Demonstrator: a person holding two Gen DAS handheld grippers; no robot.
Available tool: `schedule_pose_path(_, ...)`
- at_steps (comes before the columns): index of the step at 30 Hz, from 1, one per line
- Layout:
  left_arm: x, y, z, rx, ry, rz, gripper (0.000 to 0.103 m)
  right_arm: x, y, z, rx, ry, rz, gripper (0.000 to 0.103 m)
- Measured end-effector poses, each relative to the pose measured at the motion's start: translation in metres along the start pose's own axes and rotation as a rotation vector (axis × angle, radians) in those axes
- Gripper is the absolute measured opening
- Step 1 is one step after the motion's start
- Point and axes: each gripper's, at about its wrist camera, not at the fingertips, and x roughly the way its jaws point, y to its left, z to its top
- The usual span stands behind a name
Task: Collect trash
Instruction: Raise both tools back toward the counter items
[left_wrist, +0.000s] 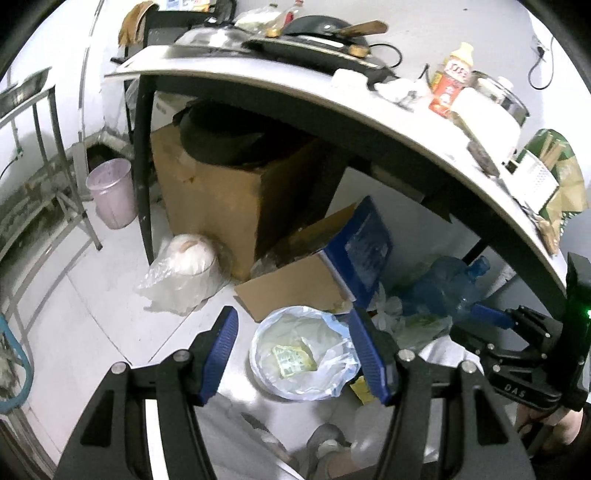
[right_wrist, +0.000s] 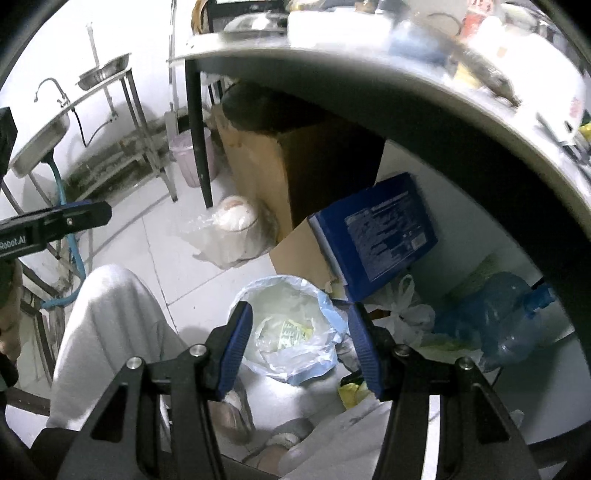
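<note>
Both claws wide, empty: left gripper (left_wrist: 295, 354), right gripper (right_wrist: 301, 343). Lined trash bin (left_wrist: 334, 326) sits directly ahead between the fingers, yellow wrapper (left_wrist: 293, 360) inside. Next trash: release centred over the opening, clear of liner rim.

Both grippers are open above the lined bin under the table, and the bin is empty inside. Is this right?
Not quite. The lined bin is not empty: a yellowish wrapper lies inside, as the left wrist view shows. Both the left gripper and right gripper are open above it.

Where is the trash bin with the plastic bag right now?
The trash bin sits on the floor under the table edge, framed between both open grippers in both views, just in front of the blue box.
</note>
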Motion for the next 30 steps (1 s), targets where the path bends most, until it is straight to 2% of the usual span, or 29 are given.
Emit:
schedule_pose_path(13,-0.028,-0.046,0.017,0.085,-0.039,-0.045,0.066,-0.058,-0.021,0.009,0.030,-0.100,-0.004,0.052)
schedule_pose_path(20,-0.038,-0.070,0.041,0.135,-0.065,-0.058,0.066,-0.086,-0.031,0.026,0.044,-0.166,-0.008,0.052)
schedule_pose_path(30,-0.039,-0.102,0.083,0.202,-0.092,-0.081,0.066,-0.113,-0.072,0.053,0.094,-0.223,-0.016,0.052)
